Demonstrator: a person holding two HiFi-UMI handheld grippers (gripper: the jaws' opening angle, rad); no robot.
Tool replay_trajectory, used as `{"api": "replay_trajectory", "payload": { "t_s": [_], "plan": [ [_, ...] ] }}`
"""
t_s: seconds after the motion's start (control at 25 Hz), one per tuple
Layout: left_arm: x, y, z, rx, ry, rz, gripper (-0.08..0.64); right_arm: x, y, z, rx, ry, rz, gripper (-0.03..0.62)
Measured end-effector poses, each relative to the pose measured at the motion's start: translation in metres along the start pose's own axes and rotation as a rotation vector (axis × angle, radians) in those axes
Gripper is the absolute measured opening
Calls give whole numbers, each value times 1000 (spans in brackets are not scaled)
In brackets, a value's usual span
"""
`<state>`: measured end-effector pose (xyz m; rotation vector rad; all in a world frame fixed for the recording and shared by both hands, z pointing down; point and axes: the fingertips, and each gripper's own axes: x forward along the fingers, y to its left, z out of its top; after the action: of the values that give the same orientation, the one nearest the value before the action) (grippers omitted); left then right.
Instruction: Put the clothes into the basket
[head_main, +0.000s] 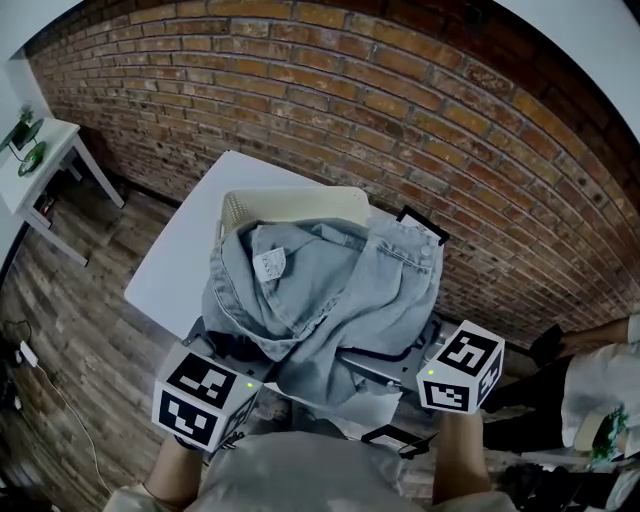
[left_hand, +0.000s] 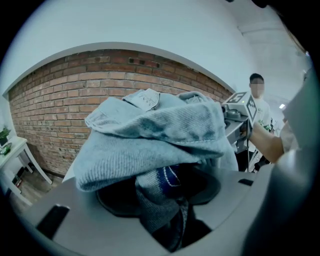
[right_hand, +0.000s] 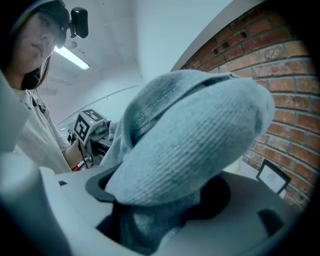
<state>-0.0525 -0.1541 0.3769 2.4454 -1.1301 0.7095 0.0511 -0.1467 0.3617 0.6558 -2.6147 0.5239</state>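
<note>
A light-blue denim garment (head_main: 320, 300) hangs bunched between my two grippers, above the white table (head_main: 185, 255). Behind it stands the cream basket (head_main: 290, 203), whose inside the cloth mostly hides. My left gripper (head_main: 232, 355) is shut on the garment's lower left part, and its fingertips are buried in the folds. In the left gripper view the denim (left_hand: 150, 135) fills the space over the left gripper (left_hand: 167, 200). My right gripper (head_main: 400, 362) is shut on the right part. In the right gripper view a thick fold (right_hand: 195, 145) drapes over the right gripper (right_hand: 150, 212).
A brick wall (head_main: 400, 90) runs behind the table. A small white side table (head_main: 45, 150) with green plants stands at the far left on the wooden floor. A black-framed card (head_main: 422, 224) sits at the table's right edge. A person (left_hand: 258, 102) stands to the right.
</note>
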Motion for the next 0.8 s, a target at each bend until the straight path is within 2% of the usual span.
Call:
{"api": "replay_trajectory", "payload": {
  "t_s": [0.24,0.56,0.8],
  "plan": [
    [7,28,31,6,-30,30,222,14,-23,36,-46,-11,10,365],
    [19,51,57,56,-41,47,222,26,-48,61,-77,-30,14,365],
    [34,79,81,69,-54,104,222,42,-78,85,-115,-31,8,365]
  ]
}}
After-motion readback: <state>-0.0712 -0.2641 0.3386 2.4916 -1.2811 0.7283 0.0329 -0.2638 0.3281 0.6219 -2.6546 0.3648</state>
